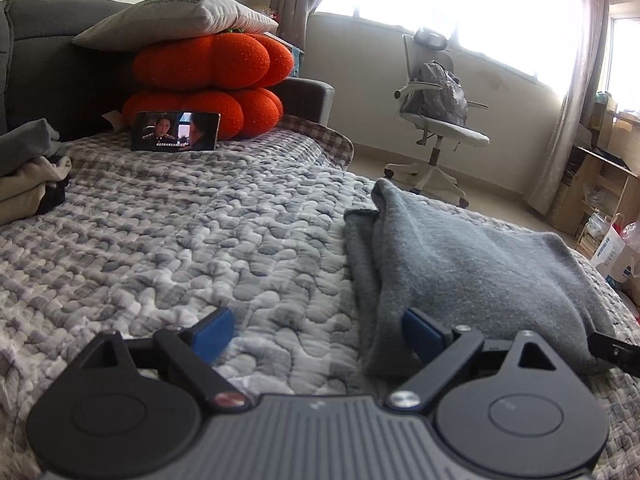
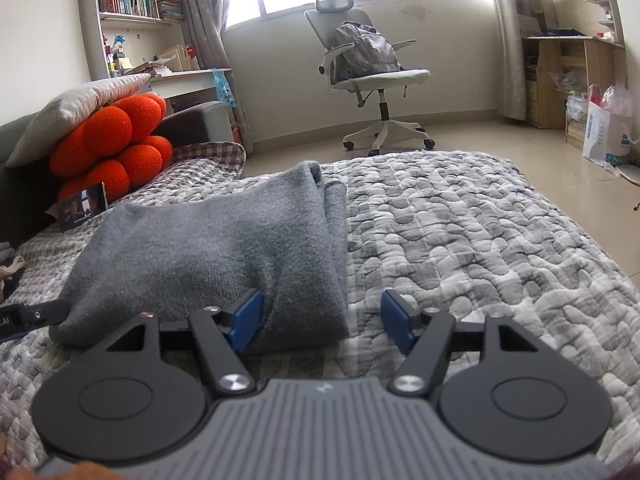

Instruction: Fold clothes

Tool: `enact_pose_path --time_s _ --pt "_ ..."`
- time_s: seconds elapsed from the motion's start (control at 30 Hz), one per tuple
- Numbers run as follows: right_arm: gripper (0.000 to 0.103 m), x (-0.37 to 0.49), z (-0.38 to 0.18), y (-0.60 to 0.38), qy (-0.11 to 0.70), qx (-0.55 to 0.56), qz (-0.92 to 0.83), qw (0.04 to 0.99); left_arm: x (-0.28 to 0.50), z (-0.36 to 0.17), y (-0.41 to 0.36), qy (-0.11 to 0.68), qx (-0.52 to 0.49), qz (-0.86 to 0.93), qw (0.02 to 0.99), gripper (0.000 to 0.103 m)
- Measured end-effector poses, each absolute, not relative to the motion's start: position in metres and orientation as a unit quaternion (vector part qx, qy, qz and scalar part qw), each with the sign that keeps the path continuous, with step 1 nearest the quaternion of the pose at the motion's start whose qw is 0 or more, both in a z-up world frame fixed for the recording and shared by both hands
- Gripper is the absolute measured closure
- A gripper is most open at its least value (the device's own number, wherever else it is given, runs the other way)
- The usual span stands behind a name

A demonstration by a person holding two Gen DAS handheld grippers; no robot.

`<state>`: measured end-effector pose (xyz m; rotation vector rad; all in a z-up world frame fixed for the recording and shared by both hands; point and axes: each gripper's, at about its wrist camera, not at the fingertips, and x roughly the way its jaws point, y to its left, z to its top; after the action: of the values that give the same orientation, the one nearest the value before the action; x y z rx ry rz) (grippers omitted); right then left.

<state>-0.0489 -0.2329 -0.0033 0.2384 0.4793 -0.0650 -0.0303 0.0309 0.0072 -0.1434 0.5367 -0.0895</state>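
Note:
A folded grey garment (image 1: 460, 264) lies on the quilted bed (image 1: 180, 248); the right wrist view shows it left of centre (image 2: 208, 248). My left gripper (image 1: 320, 334) is open wide over the quilt. Its right blue pad (image 1: 424, 332) sits at the garment's near left edge, and its left pad is over bare quilt. My right gripper (image 2: 322, 320) is open around the garment's near right corner. Its left pad (image 2: 248, 320) is against the cloth and its right pad (image 2: 396, 320) stands apart from it. A black part of each gripper shows at the edge of the other's view.
A pile of clothes (image 1: 28, 172) lies at the bed's far left. Orange pumpkin cushions (image 1: 208, 84) under a pillow and a phone (image 1: 176, 130) playing video stand at the head. An office chair (image 2: 372, 76) with a backpack and a white bag (image 2: 604, 132) stand on the floor beyond the bed.

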Motion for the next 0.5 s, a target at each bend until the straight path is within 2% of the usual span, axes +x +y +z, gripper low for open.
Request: enact_pose_path --time_s 0.2,0.5 --pt "0.034 -0.0492 -0.0035 -0.2327 0.236 0.119 -0.031 0.964 -0.0286 0.0047 0.0346 0.263 -0.085 -0.049 0.96 0.008" --pt "0.028 -0.0498 -0.0032 -0.2323 0.235 0.116 -0.024 0.965 -0.0309 0.0032 0.031 0.255 -0.082 -0.045 0.962 0.006"
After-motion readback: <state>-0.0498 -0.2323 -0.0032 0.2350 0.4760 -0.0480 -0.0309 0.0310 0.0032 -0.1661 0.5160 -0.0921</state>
